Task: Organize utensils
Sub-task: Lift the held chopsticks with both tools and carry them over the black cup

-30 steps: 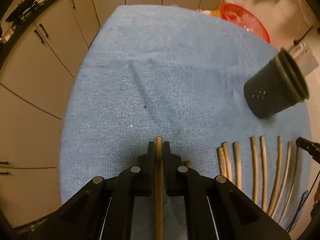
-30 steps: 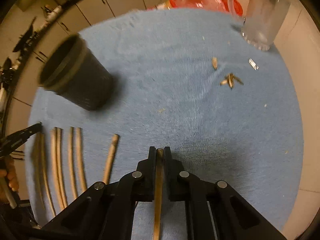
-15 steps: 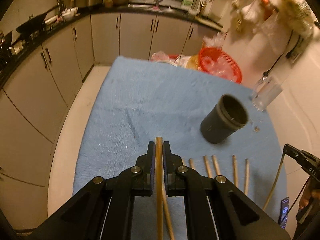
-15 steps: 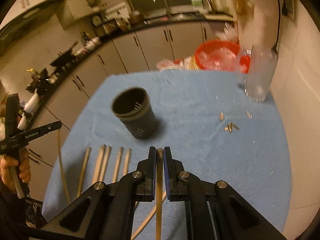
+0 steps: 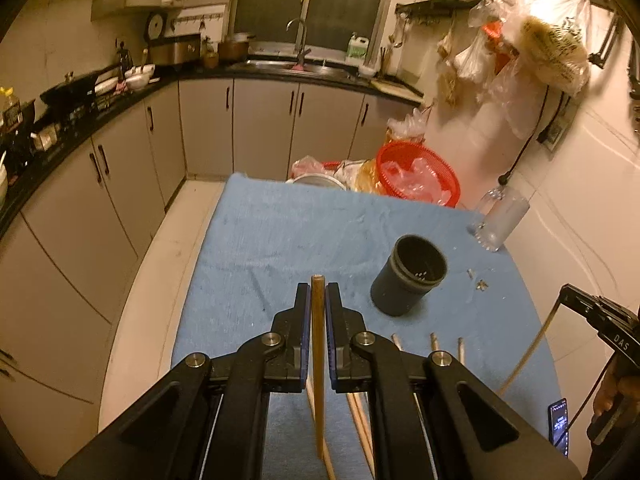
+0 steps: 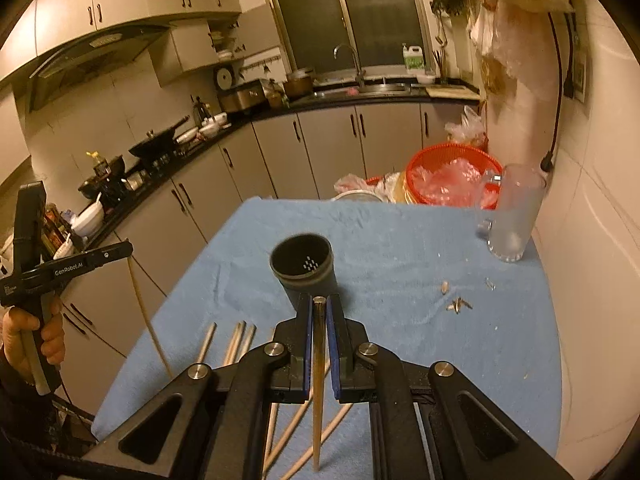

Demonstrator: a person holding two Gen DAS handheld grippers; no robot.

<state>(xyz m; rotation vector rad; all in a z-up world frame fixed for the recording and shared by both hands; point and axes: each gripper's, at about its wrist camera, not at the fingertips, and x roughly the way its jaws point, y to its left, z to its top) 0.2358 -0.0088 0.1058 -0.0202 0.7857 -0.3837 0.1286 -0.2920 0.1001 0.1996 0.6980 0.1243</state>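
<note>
My left gripper (image 5: 317, 292) is shut on a wooden chopstick (image 5: 318, 344), which hangs above the blue cloth (image 5: 300, 232). My right gripper (image 6: 319, 304) is shut on a second chopstick (image 6: 318, 380), also lifted off the cloth. A dark round utensil cup (image 5: 408, 280) stands upright on the cloth, ahead and to the right of the left gripper. In the right wrist view the cup (image 6: 306, 270) is just beyond the fingertips. Several more chopsticks (image 6: 236, 340) lie side by side on the cloth near its front edge. A hand (image 6: 24, 344) holds the left gripper's handle.
A frosted glass mug (image 6: 516, 216) stands at the cloth's far right. A red basket (image 6: 452, 180) with plastic bags sits behind the table. Small scraps (image 6: 458, 304) lie right of the cup. A phone (image 5: 559, 426) lies at the front right. Grey cabinets (image 5: 120, 200) run along the left.
Both grippers have risen from the cloth and tilted upward, each carrying its chopstick. The cup and the laid-out chopsticks now look smaller and farther below.
</note>
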